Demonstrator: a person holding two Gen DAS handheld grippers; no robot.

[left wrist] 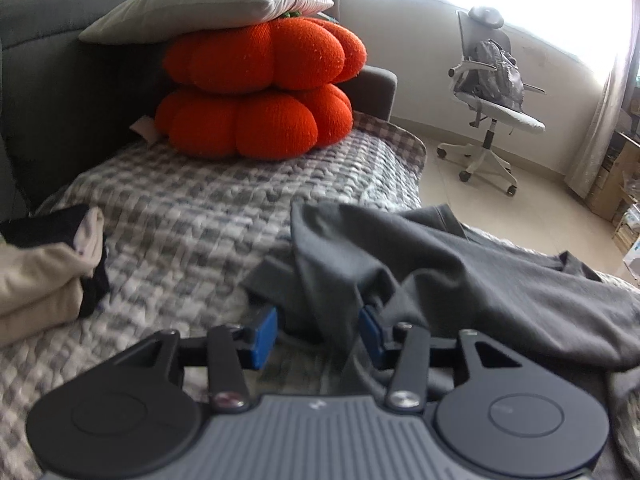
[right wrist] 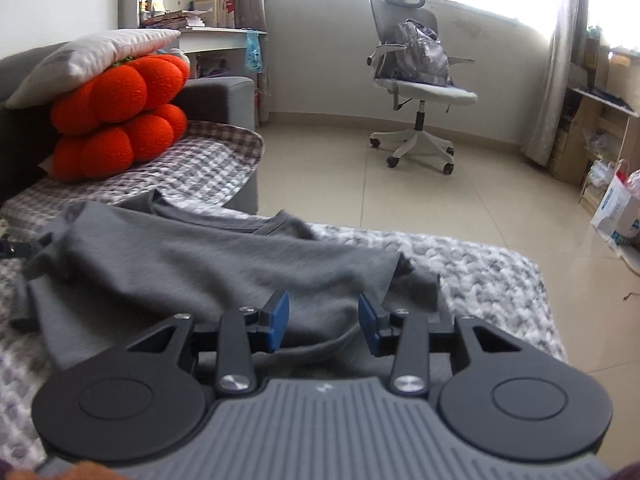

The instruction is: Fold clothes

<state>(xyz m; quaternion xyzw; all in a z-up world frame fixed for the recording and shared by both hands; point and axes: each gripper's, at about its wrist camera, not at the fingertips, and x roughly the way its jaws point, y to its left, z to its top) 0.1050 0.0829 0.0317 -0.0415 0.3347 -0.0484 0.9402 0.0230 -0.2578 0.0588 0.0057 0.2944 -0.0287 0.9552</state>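
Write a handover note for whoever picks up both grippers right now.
Left gripper: open, grey shirt bunched between its fingers, not clamped.
Right gripper: open, over the shirt's near edge, holding nothing.
The shirt lies crumpled on the checked blanket. A beige and black pile of clothes sits to the left.
Done: the pile looks folded.
Left: flatten and fold the grey shirt, probably then add it to the pile.

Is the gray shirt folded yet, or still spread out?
Partly folded, not finished: the shirt lies rumpled on the blanket, one layer turned over, collar showing, edges uneven.
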